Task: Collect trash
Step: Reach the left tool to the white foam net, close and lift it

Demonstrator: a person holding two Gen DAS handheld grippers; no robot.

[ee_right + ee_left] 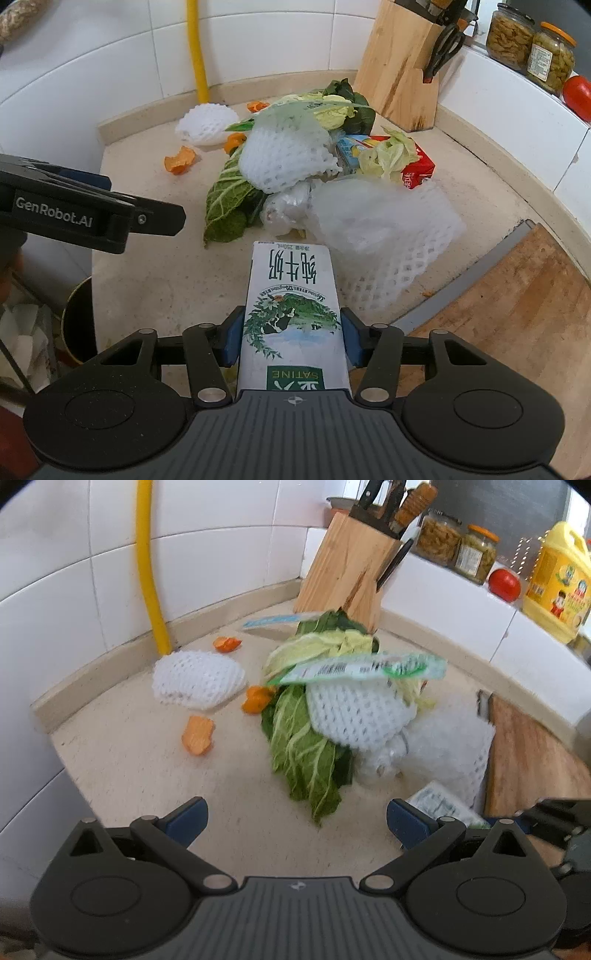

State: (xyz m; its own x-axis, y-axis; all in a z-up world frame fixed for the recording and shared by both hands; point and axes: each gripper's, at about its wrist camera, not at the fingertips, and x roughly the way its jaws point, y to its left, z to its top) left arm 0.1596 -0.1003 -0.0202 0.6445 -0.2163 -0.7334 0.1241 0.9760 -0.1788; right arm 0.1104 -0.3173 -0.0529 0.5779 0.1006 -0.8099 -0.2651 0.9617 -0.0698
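My right gripper (291,338) is shut on a white and green milk carton (291,291), its blue pads pressing both sides. Just beyond the carton lies the trash pile: green cabbage leaves (306,753), white foam nets (354,712), a clear plastic bag (288,206), a red juice box (417,166), a green-white wrapper (362,668) and orange peels (198,734). My left gripper (295,821) hangs open over bare counter in front of the leaves, with nothing between its fingers. From the right wrist view it (92,214) shows side-on at the left.
A wooden knife block (343,565) stands in the back corner beside a yellow pipe (147,565). Jars (458,542), a tomato (504,584) and a yellow oil bottle (557,583) sit on the ledge. A wooden cutting board (517,306) lies right; a dark bin (77,321) sits below the counter's left edge.
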